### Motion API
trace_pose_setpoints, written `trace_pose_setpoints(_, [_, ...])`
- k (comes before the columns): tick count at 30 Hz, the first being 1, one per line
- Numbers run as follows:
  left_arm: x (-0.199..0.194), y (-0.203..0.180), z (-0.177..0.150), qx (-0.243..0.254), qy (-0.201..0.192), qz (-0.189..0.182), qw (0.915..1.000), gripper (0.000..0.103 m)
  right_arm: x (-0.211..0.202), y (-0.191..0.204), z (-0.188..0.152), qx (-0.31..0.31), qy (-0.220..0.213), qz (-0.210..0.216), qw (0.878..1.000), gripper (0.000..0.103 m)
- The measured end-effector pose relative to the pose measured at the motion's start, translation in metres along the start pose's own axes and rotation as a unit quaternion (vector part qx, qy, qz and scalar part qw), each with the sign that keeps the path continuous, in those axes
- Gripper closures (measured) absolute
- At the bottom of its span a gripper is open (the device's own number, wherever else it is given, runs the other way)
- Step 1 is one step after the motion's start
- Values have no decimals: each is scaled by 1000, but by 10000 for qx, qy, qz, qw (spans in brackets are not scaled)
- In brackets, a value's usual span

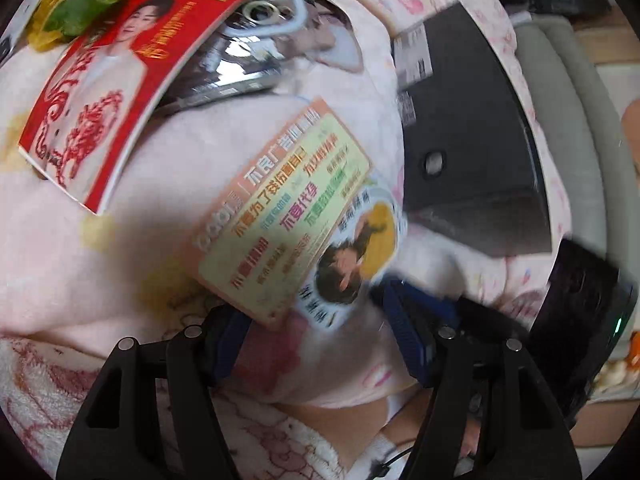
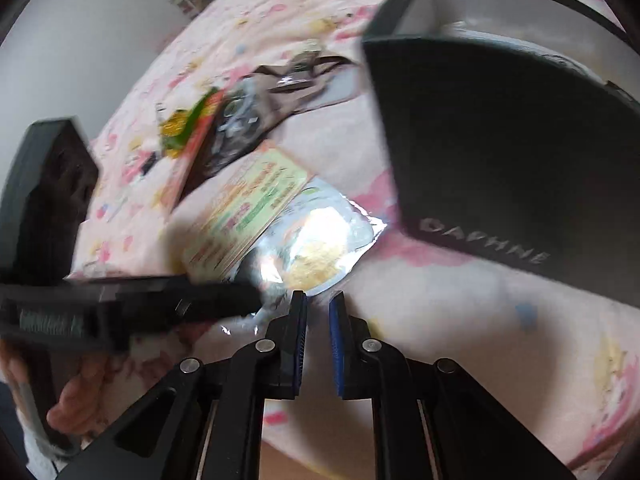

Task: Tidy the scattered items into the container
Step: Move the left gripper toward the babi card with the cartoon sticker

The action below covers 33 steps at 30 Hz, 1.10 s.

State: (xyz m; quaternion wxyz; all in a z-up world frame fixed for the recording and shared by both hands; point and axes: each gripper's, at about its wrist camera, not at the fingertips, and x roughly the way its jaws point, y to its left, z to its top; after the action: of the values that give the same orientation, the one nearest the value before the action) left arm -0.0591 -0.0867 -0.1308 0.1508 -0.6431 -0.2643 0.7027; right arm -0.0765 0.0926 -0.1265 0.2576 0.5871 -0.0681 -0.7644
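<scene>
A colourful printed card [image 1: 280,212] lies on the pink blanket, with a round sticker of a person [image 1: 356,256] at its lower right end. My left gripper [image 1: 316,312] is open, its blue pads on either side of the card's near end. A red booklet [image 1: 124,68] lies at upper left over a shiny silver pouch [image 1: 240,64]. The black box [image 1: 468,128] stands to the right. In the right wrist view my right gripper [image 2: 318,304] is nearly shut and empty, just short of a shiny round sticker packet [image 2: 320,252]. The card [image 2: 248,212] and the black "DAPHNE" box [image 2: 500,152] also show there.
Gold and green wrappers [image 1: 76,12] lie at the far upper left. A brown bag with a metal clasp [image 2: 296,76] lies beyond the booklet. The left gripper's body [image 2: 80,312] and the hand holding it fill the right wrist view's left side. The pink blanket [image 2: 460,320] covers the surface.
</scene>
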Motion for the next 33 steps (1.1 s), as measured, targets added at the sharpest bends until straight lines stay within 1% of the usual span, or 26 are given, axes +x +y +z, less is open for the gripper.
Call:
trace_pose_setpoints(1, [-4, 2, 0, -57, -127, -51, 9999, 36, 0, 3, -2, 6, 35, 102, 9999, 95])
trace_pose_setpoints(3, [-16, 7, 1, -175, -518, -89, 9985, 37, 1, 11, -7, -8, 147, 312, 9994, 95])
trace_pose_setpoints(5, [-25, 12, 4, -364, -917, 71, 9951, 37, 0, 23, -13, -131, 282, 568, 9979, 95])
trace_pose_setpoints(7, [-34, 15, 2, -445, -1186, 242, 9917, 37, -3, 35, -16, -265, 296, 601, 9974, 95])
trace_pose_setpoints(8, [-37, 16, 1, -477, -1263, 299, 9904, 37, -6, 37, -16, -291, 295, 563, 9976, 94])
trace_pose_setpoints(9, [-38, 18, 0, -508, -1296, 320, 9897, 37, -12, 38, -15, -320, 280, 430, 9982, 94])
trace_pose_setpoints(11, [-38, 24, 4, -527, -1271, 285, 9901, 37, -18, 37, -11, -373, 290, 125, 9988, 87])
trace_pose_setpoints(13, [-36, 24, 6, -496, -1234, 258, 9908, 37, -23, 36, -7, -575, 453, -333, 9968, 62])
trace_pose_setpoints(14, [-24, 17, 12, -488, -1194, 266, 9913, 37, -23, 37, -6, -718, 554, -581, 9942, 59])
trace_pose_setpoints(16, [-17, 11, 15, -483, -1123, 294, 9921, 37, -28, 35, -8, -1000, 617, -918, 9888, 59])
trace_pose_setpoints(17, [-19, 13, 13, -461, -1097, 292, 9925, 37, -37, 29, -11, -1436, 705, -867, 9833, 59])
trace_pose_setpoints(18, [-22, 13, 9, -436, -1090, 280, 9927, 37, -40, 28, -10, -1442, 643, -837, 9839, 59])
trace_pose_setpoints(20, [-17, 7, 7, -431, -1082, 261, 9929, 38, -45, 20, -5, -1190, 441, -655, 9897, 59])
trace_pose_setpoints(22, [-18, 5, -1, -516, -1083, 233, 9925, 38, -45, 9, 4, -822, 276, -485, 9951, 59])
trace_pose_setpoints(24, [-21, -1, -12, -296, -1234, 329, 9914, 39, -38, 0, 14, -598, 147, -351, 9975, 59])
trace_pose_setpoints(25, [-21, -5, -15, -199, -1265, 395, 9910, 41, -30, 2, 22, -541, 104, -353, 9979, 59])
trace_pose_setpoints(26, [-18, -9, -16, -102, -1207, 448, 9916, 43, -28, -1, 25, -485, 48, -349, 9982, 59])
trace_pose_setpoints(28, [-9, -14, -15, 39, -994, 496, 9938, 63, -17, -5, 33, -380, 2, -323, 9988, 59])
trace_pose_setpoints(29, [-7, -14, -15, 75, -979, 537, 9937, 64, -12, -4, 31, -327, 5, -313, 9990, 61])
trace_pose_setpoints(30, [-7, -15, -15, 100, -1011, 557, 9933, 65, -5, -2, 32, -288, 27, -263, 9992, 69])
trace_pose_setpoints(31, [-8, -16, -14, 113, -1062, 543, 9928, 66, -4, -3, 31, -285, 70, -198, 9994, 73])
trace_pose_setpoints(33, [-11, -16, -10, 86, -1185, 484, 9917, 66, -1, 4, 27, -425, 150, -24, 9990, 73])
